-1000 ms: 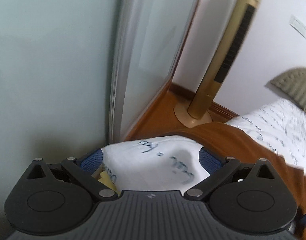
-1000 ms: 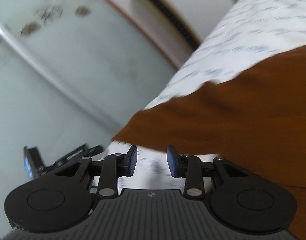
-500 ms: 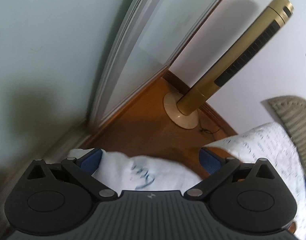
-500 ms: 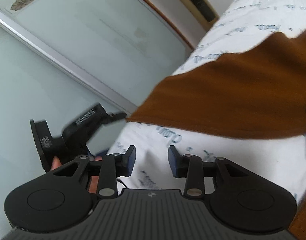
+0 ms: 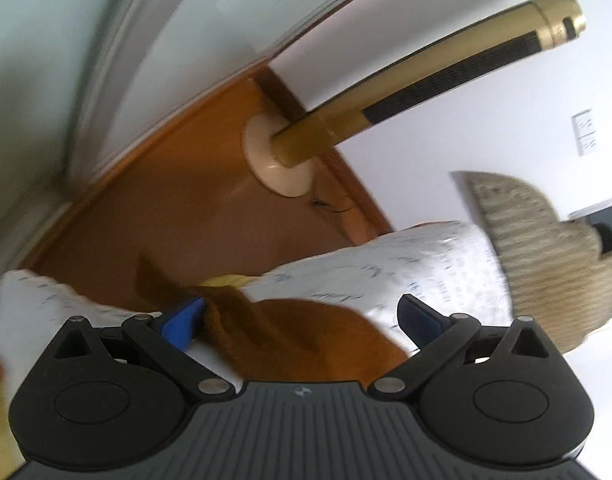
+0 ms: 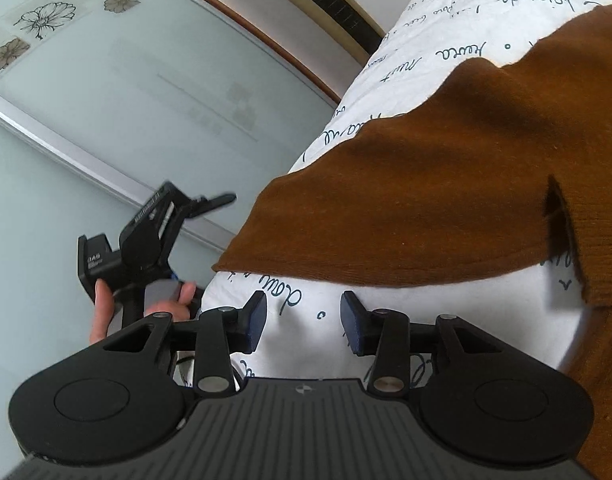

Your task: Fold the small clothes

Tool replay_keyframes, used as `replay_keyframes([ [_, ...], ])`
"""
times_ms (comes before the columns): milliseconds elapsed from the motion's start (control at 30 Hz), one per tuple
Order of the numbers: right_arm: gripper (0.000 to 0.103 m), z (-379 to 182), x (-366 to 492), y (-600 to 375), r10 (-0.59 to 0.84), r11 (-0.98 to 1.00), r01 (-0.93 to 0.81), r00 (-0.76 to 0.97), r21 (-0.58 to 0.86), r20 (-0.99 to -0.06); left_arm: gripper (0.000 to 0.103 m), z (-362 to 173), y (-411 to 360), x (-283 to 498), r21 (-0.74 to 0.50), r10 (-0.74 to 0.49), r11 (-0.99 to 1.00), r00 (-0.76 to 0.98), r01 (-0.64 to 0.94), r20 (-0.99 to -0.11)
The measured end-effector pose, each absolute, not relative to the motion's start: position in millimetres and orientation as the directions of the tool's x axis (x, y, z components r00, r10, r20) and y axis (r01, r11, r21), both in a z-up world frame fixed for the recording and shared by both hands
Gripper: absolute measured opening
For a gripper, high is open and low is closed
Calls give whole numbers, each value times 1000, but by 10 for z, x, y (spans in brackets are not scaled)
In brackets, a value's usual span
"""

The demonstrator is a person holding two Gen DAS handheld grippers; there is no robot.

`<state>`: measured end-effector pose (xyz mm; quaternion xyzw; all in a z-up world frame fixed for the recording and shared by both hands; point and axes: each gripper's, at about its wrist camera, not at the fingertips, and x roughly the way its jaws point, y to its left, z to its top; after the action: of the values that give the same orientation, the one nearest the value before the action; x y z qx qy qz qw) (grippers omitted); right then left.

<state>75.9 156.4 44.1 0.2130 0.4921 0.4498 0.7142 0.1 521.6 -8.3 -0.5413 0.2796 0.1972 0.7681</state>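
R gripper [image 6: 302,322] opening, empty; brown sweater [image 6: 446,184] just ahead.

The black two-finger left gripper [image 5: 300,316], gripped by a bare hand [image 6: 106,312], pointed downward with blue-padded jaws spread wide. The black right gripper [image 6: 302,318] was opening, nothing between its pads.

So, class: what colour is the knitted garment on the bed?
Rust-brown garment, clearest in the right wrist view.
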Motion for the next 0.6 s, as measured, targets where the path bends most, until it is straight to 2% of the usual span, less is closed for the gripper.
replay_keyframes([
  [100, 44, 418, 747, 1528, 854, 503, -428, 111, 751, -509, 97, -100, 5228, 14, -769, -14, 332, 813, -546, -582],
  [167, 44, 421, 759, 1521, 857, 498, -430, 113, 753, -502, 81, -65, 5213, -42, -775, -10, 359, 828, -521, -561],
  [300, 44, 400, 766, 1596, 855, 498, -456, 118, 738, -504, 61, -13, 5174, -83, -780, -27, 404, 845, -479, -534],
  [433, 44, 355, 821, 1707, 860, 489, -453, 108, 746, -498, 35, -71, 5181, -115, -796, -57, 402, 856, -452, -515],
  [533, 44, 320, 826, 1718, 860, 488, -458, 109, 743, -498, 23, -109, 5192, -151, -806, -70, 399, 862, -438, -503],
  [600, 44, 293, 841, 1757, 862, 484, -452, 102, 749, -496, 22, -103, 5200, -194, -806, -54, 393, 864, -443, -501],
])
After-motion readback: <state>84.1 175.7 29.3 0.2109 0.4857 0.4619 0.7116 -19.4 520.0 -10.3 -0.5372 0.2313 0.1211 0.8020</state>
